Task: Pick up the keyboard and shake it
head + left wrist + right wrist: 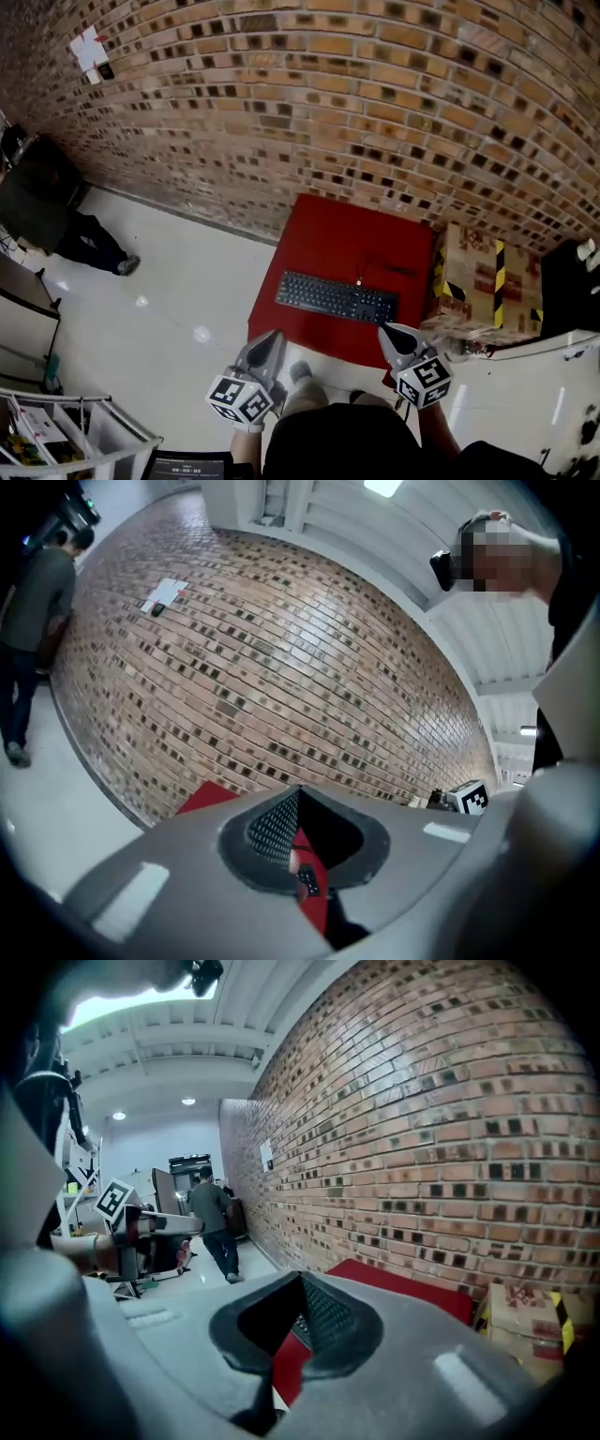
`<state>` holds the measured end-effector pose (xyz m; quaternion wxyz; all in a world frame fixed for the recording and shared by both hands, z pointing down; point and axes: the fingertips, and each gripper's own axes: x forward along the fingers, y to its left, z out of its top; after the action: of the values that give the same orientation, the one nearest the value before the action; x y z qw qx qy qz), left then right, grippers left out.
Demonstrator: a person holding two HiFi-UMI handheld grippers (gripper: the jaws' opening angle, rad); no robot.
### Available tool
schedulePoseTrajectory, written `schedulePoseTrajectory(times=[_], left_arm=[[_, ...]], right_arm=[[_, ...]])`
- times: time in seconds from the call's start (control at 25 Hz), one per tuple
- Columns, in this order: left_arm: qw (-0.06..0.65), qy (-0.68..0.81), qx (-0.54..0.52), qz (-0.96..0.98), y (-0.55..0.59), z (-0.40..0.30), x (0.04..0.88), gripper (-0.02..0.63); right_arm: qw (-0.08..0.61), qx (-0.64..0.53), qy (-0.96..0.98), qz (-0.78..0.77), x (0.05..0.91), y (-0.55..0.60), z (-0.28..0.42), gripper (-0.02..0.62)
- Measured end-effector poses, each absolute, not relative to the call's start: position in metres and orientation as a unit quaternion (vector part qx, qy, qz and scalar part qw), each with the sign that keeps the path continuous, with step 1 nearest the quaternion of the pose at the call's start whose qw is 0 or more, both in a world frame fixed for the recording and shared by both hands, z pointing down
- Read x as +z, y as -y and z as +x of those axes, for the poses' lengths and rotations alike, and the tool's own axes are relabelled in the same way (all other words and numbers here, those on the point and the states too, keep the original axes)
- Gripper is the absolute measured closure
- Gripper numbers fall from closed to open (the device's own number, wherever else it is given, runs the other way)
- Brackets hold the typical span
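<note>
The keyboard (pixel 336 297) is lying on the table (pixel 349 234); a box (pixel 480 277) is sitting at the table's 3 o'clock, the wall (pixel 375 94) standing at 12.

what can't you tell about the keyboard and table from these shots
- Keyboard key legends: too small in the head view.
- Most of the keyboard: both gripper views, hidden behind the shut jaws.
- Red table legs: head view, hidden under its own top.
</note>
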<state>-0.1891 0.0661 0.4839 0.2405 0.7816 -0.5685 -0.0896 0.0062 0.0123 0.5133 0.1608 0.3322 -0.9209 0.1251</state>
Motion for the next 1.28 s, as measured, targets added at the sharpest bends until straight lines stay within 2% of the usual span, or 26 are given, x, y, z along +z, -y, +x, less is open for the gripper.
schedulePoseTrajectory(times=[0.2,0.6,0.76,0.88,0.92,0.96,1.12,1.2,1.28], left_arm=[[0.282,0.534,-0.053,0.795,-0.037,-0.212,0.525,0.591],[0.392,0.493,0.015,0.777,0.020,-0.215,0.608,0.589],[0.442,0.465,0.030,0.766,0.030,-0.208,0.635,0.478],[0.461,0.466,0.067,0.753,0.040,-0.203,0.661,0.452],[0.465,0.465,0.082,0.749,0.043,-0.201,0.671,0.440],[0.469,0.463,0.096,0.746,0.046,-0.199,0.682,0.426],[0.497,0.453,0.143,0.726,0.055,-0.191,0.732,0.434],[0.487,0.461,0.182,0.719,0.058,-0.197,0.753,0.463],[0.485,0.460,0.199,0.716,0.063,-0.203,0.769,0.459]], right_arm=[[0.189,0.167,0.894,0.372,0.539,-0.016,0.004,0.606],[0.274,0.277,0.833,0.392,0.635,0.007,0.055,0.606],[0.282,0.334,0.807,0.397,0.685,0.030,0.077,0.606],[0.284,0.378,0.780,0.410,0.723,0.048,0.094,0.600],[0.290,0.391,0.772,0.409,0.737,0.051,0.098,0.492],[0.297,0.399,0.765,0.409,0.749,0.055,0.101,0.448],[0.325,0.405,0.741,0.425,0.791,0.079,0.117,0.392],[0.340,0.411,0.731,0.426,0.810,0.088,0.119,0.359],[0.349,0.417,0.722,0.428,0.825,0.096,0.119,0.338]])
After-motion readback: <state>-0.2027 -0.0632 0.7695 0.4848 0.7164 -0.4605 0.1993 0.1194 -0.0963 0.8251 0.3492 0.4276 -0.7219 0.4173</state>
